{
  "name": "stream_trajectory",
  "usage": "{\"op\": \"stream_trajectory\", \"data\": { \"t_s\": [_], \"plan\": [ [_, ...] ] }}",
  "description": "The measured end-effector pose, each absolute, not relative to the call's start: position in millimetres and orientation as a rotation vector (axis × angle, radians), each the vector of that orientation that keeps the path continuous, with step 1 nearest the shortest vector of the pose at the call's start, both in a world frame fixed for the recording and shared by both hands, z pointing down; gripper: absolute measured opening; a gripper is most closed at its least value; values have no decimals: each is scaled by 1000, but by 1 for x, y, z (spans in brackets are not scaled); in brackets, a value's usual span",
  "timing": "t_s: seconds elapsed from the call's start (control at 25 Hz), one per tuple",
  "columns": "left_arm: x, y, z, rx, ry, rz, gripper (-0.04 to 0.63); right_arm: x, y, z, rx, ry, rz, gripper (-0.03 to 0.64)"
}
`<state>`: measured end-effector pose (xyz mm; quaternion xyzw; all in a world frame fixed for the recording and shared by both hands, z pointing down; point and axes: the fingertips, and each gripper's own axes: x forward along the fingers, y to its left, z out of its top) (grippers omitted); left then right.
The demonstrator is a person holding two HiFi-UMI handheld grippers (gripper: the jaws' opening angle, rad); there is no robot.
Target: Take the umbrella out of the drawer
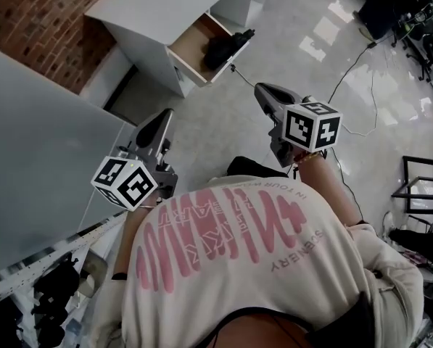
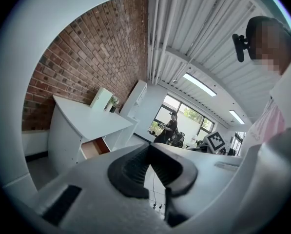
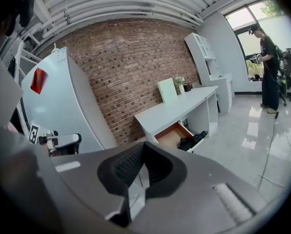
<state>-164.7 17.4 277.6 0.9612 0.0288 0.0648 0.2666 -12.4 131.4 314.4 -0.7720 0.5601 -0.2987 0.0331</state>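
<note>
Black umbrella [image 1: 227, 47] lies in open drawer [image 1: 190, 51]. Left gripper [image 1: 164, 117] and right gripper [image 1: 264, 91], both closed and empty, are well short of drawer; open one there, clamp umbrella's middle.

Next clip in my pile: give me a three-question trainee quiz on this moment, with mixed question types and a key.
1. True or false: the drawer is pushed shut.
2. The umbrella is: A) inside the drawer, B) under it, C) nowhere in view.
3. Fill in: the left tongs and the right tongs are both ___ with nothing between them.

Key: 1 false; 2 A; 3 shut.
</note>
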Motion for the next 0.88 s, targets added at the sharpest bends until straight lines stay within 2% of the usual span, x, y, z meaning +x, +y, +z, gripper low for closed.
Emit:
{"op": "stream_trajectory", "data": {
  "t_s": [0.4, 0.68, 0.88],
  "plan": [
    [-140, -15, 306, 2492, -7, 201, 3, 23, 86, 339, -2331, 1796, -1021, 9],
    [-115, -58, 321, 2460, -167, 216, 3, 76, 33, 367, -2226, 1821, -1128, 9],
    [-71, -94, 330, 2441, -289, 193, 3, 125, -8, 380, -2155, 1919, -1154, 9]
  ]
}}
